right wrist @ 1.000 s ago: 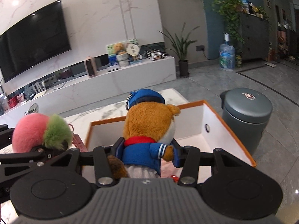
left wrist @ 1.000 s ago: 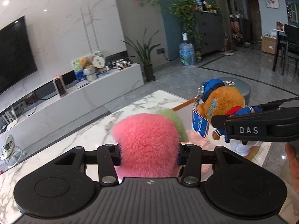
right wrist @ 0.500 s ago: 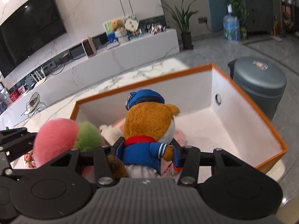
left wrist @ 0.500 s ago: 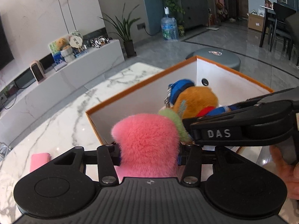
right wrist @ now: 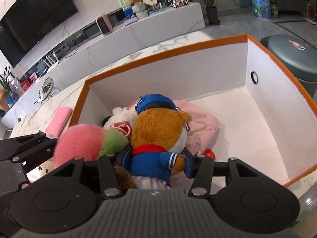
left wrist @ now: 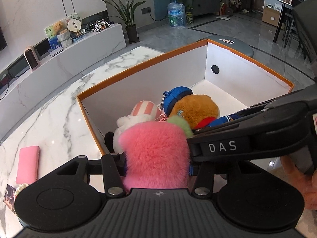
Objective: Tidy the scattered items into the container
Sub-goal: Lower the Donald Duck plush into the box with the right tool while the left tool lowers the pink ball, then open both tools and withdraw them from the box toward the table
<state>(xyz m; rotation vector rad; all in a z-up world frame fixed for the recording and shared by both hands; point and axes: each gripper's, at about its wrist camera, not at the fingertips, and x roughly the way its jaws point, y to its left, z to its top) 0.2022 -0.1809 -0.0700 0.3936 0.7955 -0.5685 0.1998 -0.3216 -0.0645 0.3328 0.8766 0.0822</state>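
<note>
My left gripper [left wrist: 157,163] is shut on a fluffy pink plush [left wrist: 156,152] with a green tuft, held over the near left corner of the orange-rimmed white box [left wrist: 237,49]. The plush also shows in the right wrist view [right wrist: 83,142]. My right gripper [right wrist: 156,162] is shut on a brown bear plush [right wrist: 158,125] in a blue cap and jacket, held inside the box [right wrist: 168,53] beside the pink plush. The bear also shows in the left wrist view [left wrist: 194,109]. A white plush [left wrist: 138,115] and a pink cap [right wrist: 198,119] lie in the box.
A pink pouch [left wrist: 27,164] and a small card [left wrist: 9,196] lie on the marble table [left wrist: 59,109] left of the box. A grey round bin [right wrist: 293,57] stands beyond the box's right side. A white TV bench [right wrist: 138,31] runs behind the table.
Both grippers have moved forward and tipped down with their plushes, from above the table to over and into the box. The box's inside and the items in it have come into view.
</note>
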